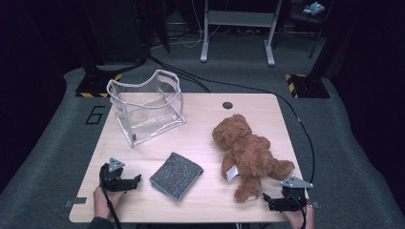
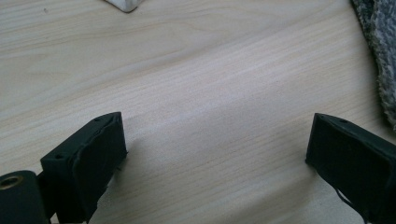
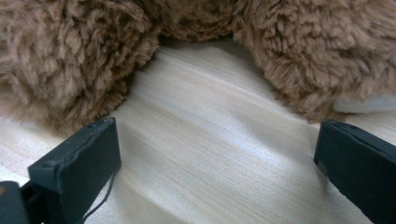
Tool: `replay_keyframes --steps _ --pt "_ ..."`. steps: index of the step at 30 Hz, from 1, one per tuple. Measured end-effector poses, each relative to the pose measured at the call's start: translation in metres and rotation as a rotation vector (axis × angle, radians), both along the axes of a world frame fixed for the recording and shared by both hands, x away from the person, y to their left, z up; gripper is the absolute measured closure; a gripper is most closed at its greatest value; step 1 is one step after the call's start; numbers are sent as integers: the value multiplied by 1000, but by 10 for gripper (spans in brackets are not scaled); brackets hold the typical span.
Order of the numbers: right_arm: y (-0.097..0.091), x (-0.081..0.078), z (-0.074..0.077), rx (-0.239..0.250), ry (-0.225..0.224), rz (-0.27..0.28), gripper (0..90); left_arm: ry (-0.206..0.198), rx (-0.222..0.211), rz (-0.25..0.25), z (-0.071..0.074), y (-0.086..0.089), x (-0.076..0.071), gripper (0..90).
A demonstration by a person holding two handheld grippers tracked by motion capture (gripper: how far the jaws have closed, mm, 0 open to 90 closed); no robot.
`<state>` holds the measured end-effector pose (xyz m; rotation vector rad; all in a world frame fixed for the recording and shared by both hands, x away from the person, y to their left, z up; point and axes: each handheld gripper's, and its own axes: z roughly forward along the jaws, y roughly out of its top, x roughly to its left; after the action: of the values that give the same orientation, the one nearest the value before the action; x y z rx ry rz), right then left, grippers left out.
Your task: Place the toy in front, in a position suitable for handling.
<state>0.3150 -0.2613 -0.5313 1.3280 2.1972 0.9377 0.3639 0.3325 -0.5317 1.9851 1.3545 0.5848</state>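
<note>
A brown teddy bear (image 1: pixel 248 153) lies on its front at the right of the wooden table (image 1: pixel 210 119). A clear plastic bag (image 1: pixel 145 105) with white trim stands open at the back left. A folded grey cloth (image 1: pixel 176 175) lies near the front middle. My left gripper (image 1: pixel 136 180) rests open on the table just left of the cloth, whose edge (image 2: pixel 380 51) shows past its right jaw. My right gripper (image 1: pixel 266 199) is open at the front right corner, its jaws low over the wood, with the bear's legs (image 3: pixel 70 60) just beyond them. Nothing lies between either pair of jaws.
A round black grommet (image 1: pixel 227 105) sits in the table's back edge. Black cables (image 1: pixel 305 138) run over the grey carpet behind and to the right. A white desk frame (image 1: pixel 239 28) and black stands with striped bases (image 1: pixel 305 86) are beyond the table.
</note>
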Motion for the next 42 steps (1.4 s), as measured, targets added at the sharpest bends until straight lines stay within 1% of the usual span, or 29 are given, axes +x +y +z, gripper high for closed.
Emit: replay_keyframes --steps 5,7,8,10,12,15,16,19,21,22,23,24,25,26,27,33,38,39,41,42 --pt "0 0 0 2 3 2 0 -1 5 -19 0 1 2 38" --pt "0 0 0 2 3 1 0 -9 -3 -9 -1 1 3 38" --pt "0 0 0 2 3 1 0 2 1 -4 0 0 3 38" --pt "0 0 0 0 2 3 0 2 1 -1 0 0 3 38" --pt "0 0 0 1 1 2 1 -11 -3 1 -1 0 2 41" --pt "0 0 0 2 1 -1 1 -9 -2 -1 -1 0 3 41" --pt "0 0 0 2 1 -1 1 -1 -3 -1 0 0 2 41" --pt "0 0 0 2 0 0 2 -4 3 11 0 0 2 43" --pt "0 0 0 5 1 -4 5 -7 -15 9 1 0 2 39" --pt "0 0 0 6 2 -7 5 -17 -24 18 1 0 2 42" --pt "0 0 0 6 2 -7 5 -8 -21 13 3 0 2 42" --pt "0 0 0 6 2 -7 5 -20 -27 20 3 -1 3 33" --pt "0 0 0 3 -2 -2 5 -20 -35 23 5 0 4 36" --pt "0 0 0 6 2 -8 5 -24 -39 23 8 0 5 37" --pt "0 0 0 5 2 -6 5 -38 -46 34 9 0 7 37" --pt "0 0 0 5 2 -6 5 -50 -58 31 22 1 19 32" --pt "0 0 0 5 2 -6 5 -39 -40 30 32 2 32 33" --pt "0 0 0 6 2 -7 5 -37 -42 31 33 2 34 33" --pt "0 0 0 6 3 -7 6 -44 -39 38 38 3 39 31" --pt "-1 0 0 2 -3 -1 5 -47 -41 32 40 3 42 31"
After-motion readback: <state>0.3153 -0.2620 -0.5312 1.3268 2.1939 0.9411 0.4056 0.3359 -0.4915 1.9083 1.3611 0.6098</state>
